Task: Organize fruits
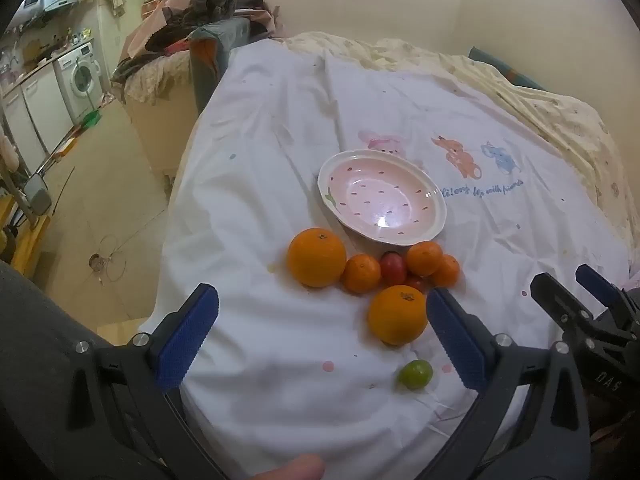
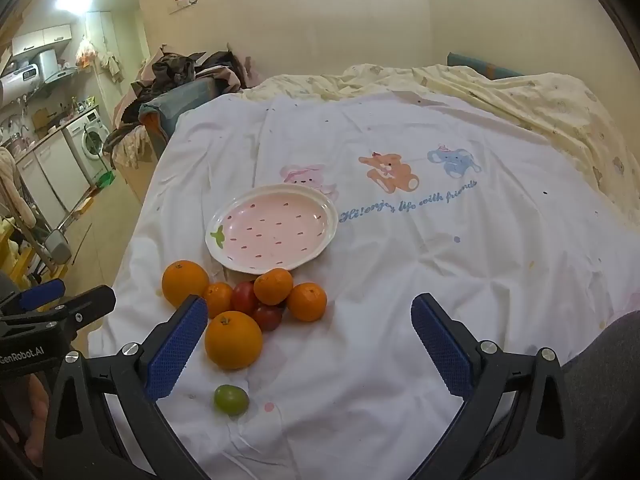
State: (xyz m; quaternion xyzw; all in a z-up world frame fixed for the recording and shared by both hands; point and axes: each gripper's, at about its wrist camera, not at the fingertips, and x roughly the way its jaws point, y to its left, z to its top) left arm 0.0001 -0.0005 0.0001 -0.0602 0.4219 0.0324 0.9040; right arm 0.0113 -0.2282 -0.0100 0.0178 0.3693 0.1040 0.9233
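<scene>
Covering the bed, a white sheet (image 2: 400, 280) (cartoon animals) holds fruit.

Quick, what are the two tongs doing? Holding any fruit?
Left tongs: open, holding nothing.
Right tongs: open, holding nothing.

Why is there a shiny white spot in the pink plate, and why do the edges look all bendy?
In the left wrist view, a lamp's glare sits on the glossy plate, low in its basin; in the right wrist view the same plate shows hardly any glare. Both views use fisheye lenses, so the bed's edges curve and the corners go black; a bright ceiling light blooms at the right wrist view's top left.
</scene>
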